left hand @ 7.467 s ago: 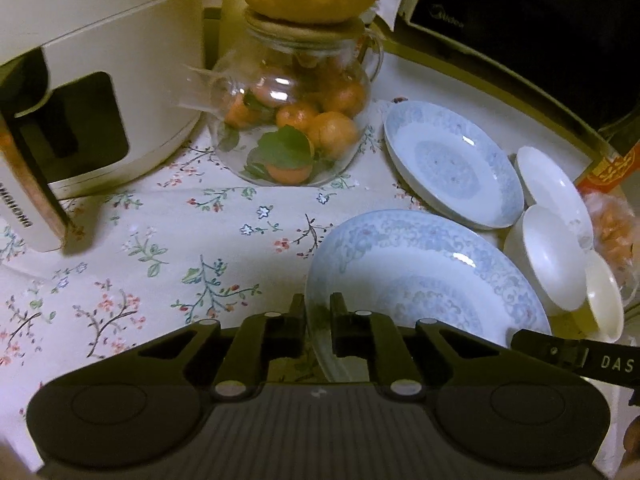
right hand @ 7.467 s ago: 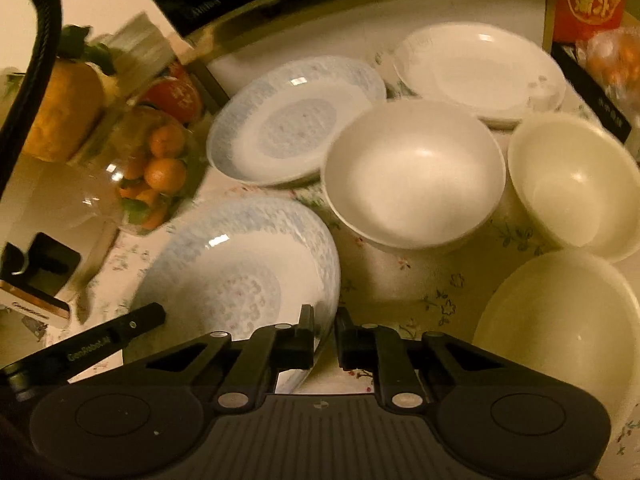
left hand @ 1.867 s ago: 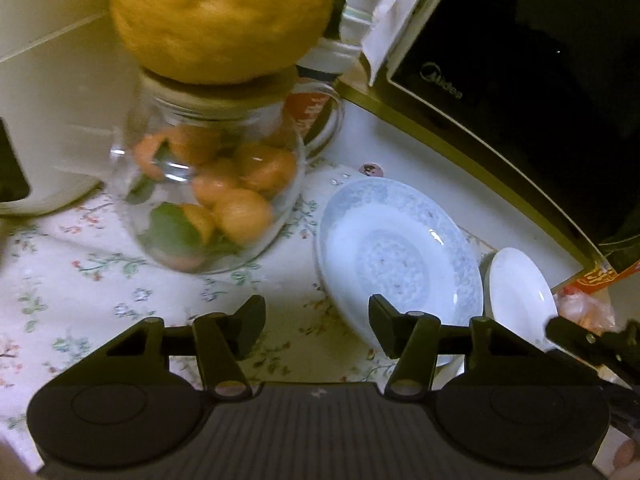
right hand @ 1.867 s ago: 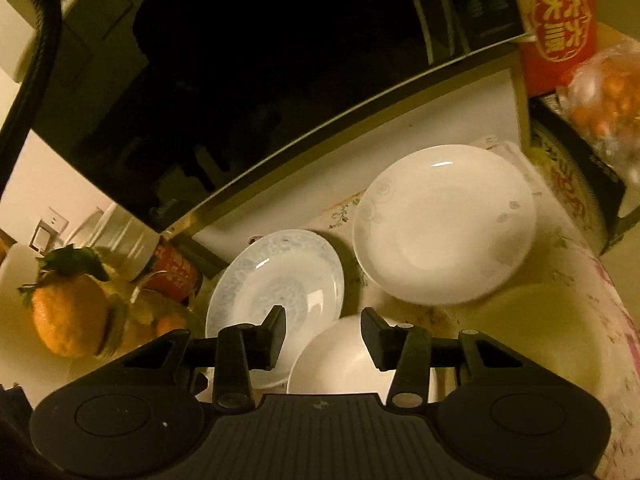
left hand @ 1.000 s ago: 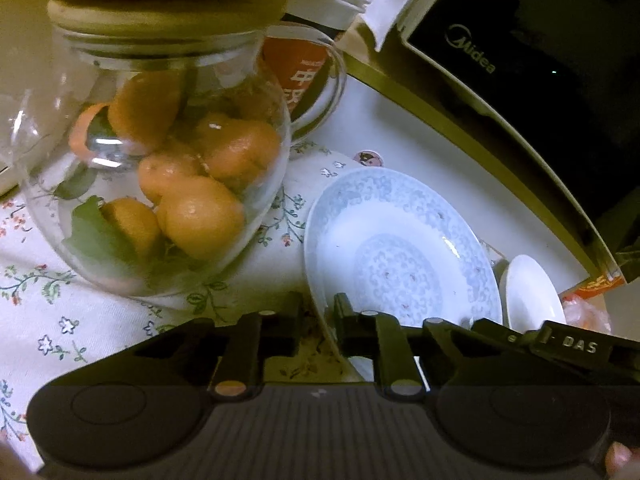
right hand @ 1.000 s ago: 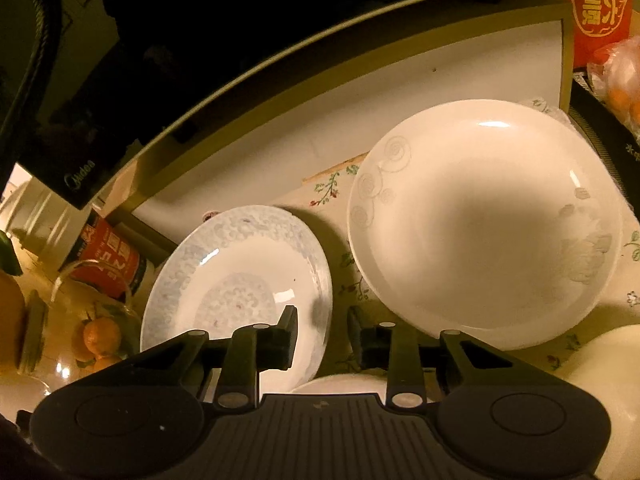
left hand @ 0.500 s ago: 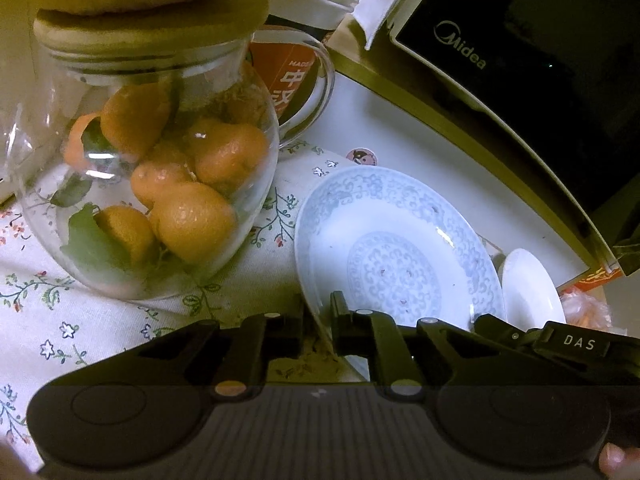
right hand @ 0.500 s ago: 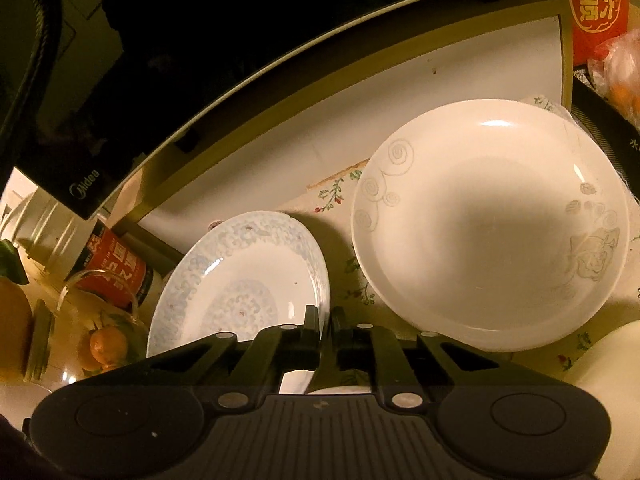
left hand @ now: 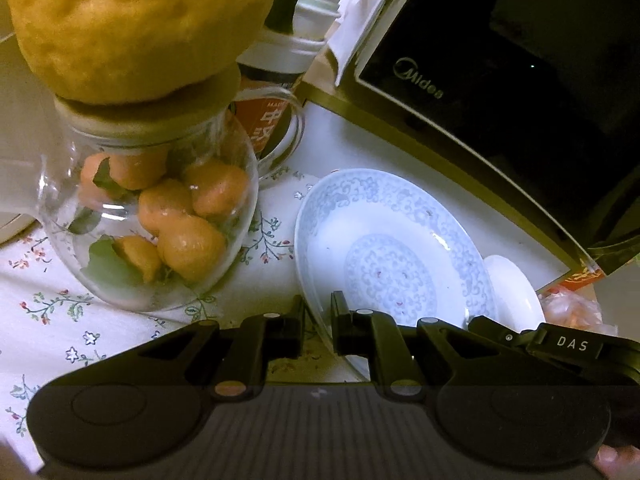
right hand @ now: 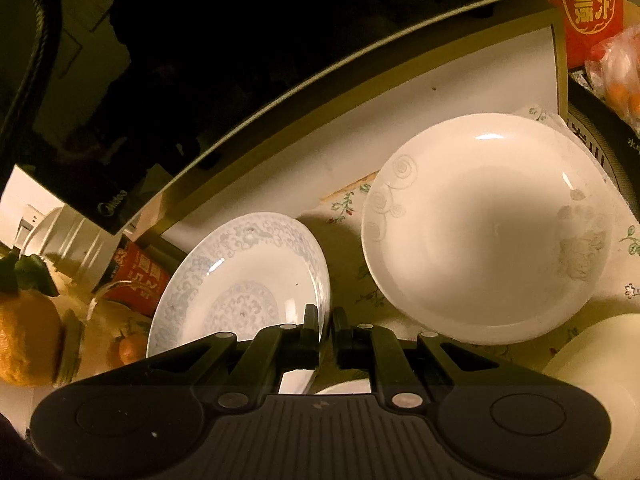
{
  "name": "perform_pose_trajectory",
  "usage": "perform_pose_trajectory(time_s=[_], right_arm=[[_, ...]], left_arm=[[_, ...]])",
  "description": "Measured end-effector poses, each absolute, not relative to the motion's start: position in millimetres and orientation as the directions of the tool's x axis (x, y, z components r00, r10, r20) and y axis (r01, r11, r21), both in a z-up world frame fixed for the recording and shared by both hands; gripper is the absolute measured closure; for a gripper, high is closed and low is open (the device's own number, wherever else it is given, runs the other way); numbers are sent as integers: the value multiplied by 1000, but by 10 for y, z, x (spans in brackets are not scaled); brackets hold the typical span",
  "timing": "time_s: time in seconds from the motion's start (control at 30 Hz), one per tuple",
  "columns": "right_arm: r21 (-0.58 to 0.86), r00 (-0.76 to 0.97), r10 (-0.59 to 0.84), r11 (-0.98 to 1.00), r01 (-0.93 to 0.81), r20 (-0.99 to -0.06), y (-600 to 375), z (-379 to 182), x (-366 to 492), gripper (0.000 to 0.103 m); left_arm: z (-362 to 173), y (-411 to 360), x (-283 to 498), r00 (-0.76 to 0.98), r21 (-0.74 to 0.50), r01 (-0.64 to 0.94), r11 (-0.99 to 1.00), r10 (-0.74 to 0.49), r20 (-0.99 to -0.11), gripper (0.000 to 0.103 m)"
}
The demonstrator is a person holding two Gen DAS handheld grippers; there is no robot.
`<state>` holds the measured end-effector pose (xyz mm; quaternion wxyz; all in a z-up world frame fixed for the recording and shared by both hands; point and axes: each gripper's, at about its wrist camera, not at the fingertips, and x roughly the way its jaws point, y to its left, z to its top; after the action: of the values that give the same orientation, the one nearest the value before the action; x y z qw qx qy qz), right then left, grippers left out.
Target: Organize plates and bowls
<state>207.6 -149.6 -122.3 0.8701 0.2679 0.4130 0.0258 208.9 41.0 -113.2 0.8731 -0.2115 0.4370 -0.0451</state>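
Two grippers pinch opposite rims of one blue-patterned plate [left hand: 394, 248]: left gripper [left hand: 316, 320] nearest the glass jar [left hand: 148, 216], right gripper [right hand: 326, 328] beside the white plate [right hand: 488, 228], likely sharing its weight for stacking

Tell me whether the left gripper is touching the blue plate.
Touching. In the left wrist view, the left gripper has its fingers closed on the near rim of the blue plate, one on each side.

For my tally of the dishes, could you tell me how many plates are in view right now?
2: the blue-patterned plate, with both the left gripper and the right gripper shut on its rim, and the white plate lying beside it. Others may be hidden behind the grippers.
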Motion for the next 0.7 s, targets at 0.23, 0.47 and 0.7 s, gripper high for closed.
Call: perform_pose_trajectory(time_s=[0.23, 0.47, 0.7], right_arm=[[471, 658, 253, 865, 175, -709, -1462, -1139, 2035, 96], [467, 668, 251, 869, 164, -701, -1424, -1008, 1950, 96], [433, 682, 243, 893, 120, -690, -1298, -620, 1625, 96]], left_arm=[[-1083, 416, 2045, 614, -408, -105, 907, -263, -744, 92], [-846, 419, 1894, 636, -391, -75, 917, -258, -727, 92], [-570, 510, 1509, 650, -409, -54, 911, -279, -707, 92]])
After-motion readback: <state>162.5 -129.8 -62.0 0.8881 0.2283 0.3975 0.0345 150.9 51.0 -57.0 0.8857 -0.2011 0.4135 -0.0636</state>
